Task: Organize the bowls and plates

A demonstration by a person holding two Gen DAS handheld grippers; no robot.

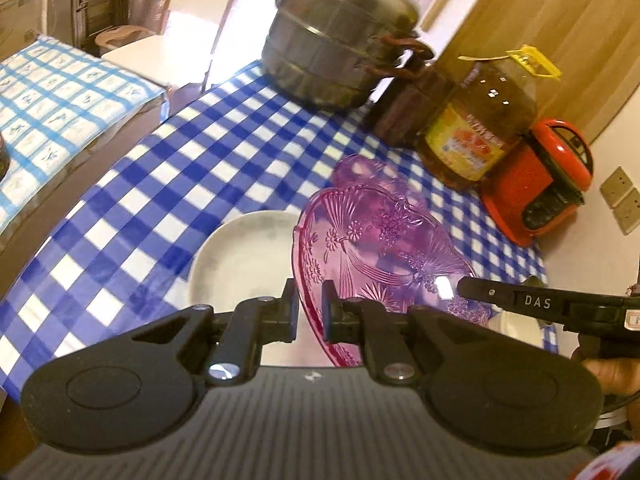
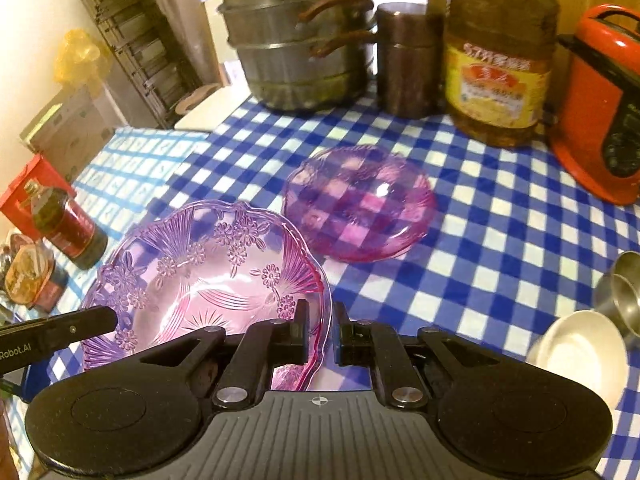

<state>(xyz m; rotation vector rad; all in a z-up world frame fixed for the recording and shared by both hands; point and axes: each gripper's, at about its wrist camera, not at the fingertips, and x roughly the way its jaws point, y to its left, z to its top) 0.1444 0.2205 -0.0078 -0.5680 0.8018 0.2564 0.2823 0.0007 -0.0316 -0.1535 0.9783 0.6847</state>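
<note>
A pink patterned glass bowl [image 1: 384,252] [image 2: 200,276] is held tilted above the blue checked table [image 1: 192,168] [image 2: 500,240]. My left gripper [image 1: 311,314] is shut on its near rim. My right gripper [image 2: 323,334] is shut on its opposite rim; its finger [image 1: 516,300] shows at the right of the left wrist view. A second, plain pink glass bowl [image 1: 372,178] [image 2: 358,204] rests on the table behind. A white bowl [image 1: 244,256] lies below and left of the held bowl. Another white bowl [image 2: 580,354] sits at the right.
At the table's back stand a steel steamer pot [image 1: 340,40] [image 2: 300,40], a brown canister [image 2: 408,60], a large oil jug [image 1: 480,120] [image 2: 500,68] and a red appliance [image 1: 544,184] [image 2: 600,112]. Steel cups [image 2: 622,292] lie right. Bottles [image 2: 64,224] stand on a side table.
</note>
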